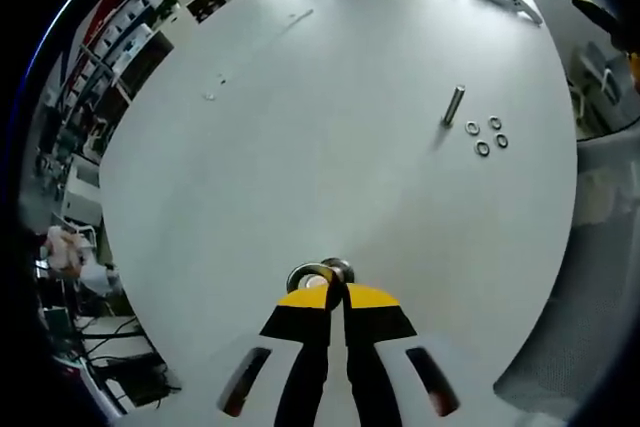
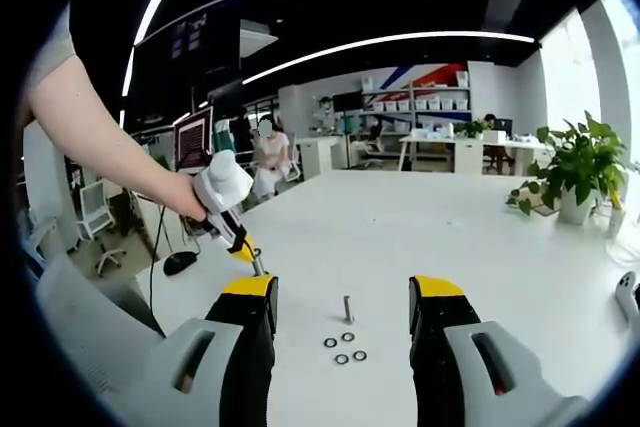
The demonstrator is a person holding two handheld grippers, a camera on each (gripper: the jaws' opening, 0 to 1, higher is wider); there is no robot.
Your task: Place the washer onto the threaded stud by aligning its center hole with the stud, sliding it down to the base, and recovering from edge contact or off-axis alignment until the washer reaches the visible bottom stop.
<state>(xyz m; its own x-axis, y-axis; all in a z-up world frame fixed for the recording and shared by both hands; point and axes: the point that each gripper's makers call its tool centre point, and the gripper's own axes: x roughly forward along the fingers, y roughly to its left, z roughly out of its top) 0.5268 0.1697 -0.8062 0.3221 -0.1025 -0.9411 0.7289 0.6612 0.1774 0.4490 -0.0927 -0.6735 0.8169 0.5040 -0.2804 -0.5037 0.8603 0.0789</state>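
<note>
1. The left gripper (image 1: 331, 292), with yellow-and-black jaw tips, has its jaws pressed together on a small silver metal washer (image 1: 312, 276) held at the very tips. The ring stands out past the jaws, which leaves its centre hole free to go over a stud.

2. In the left gripper view, the held washer hangs above bare white table (image 1: 300, 147), well apart from the short upright grey threaded stud (image 1: 454, 105). In the right gripper view the left gripper (image 2: 250, 259), carried by a person's hand (image 2: 185, 197), sits to the left of the stud (image 2: 348, 308), not over it.

3. Four spare small metal washers (image 1: 487, 135) lie flat in a loose cluster just beside the stud's foot, seemingly laid out as stock close to the work. No washer is visible on the stud itself, though at this size I cannot be sure.

4. The right gripper (image 2: 343, 312) has its jaws spread wide and holds nothing. The stud and the loose washers (image 2: 345, 347) appear between its jaws, so it seems held back mainly to watch the stud.

5. My judgement: the washer is picked and must now be carried over the stud top, levelled, and its hole centred before lowering. A tilted ring would likely catch on the threads.
</note>
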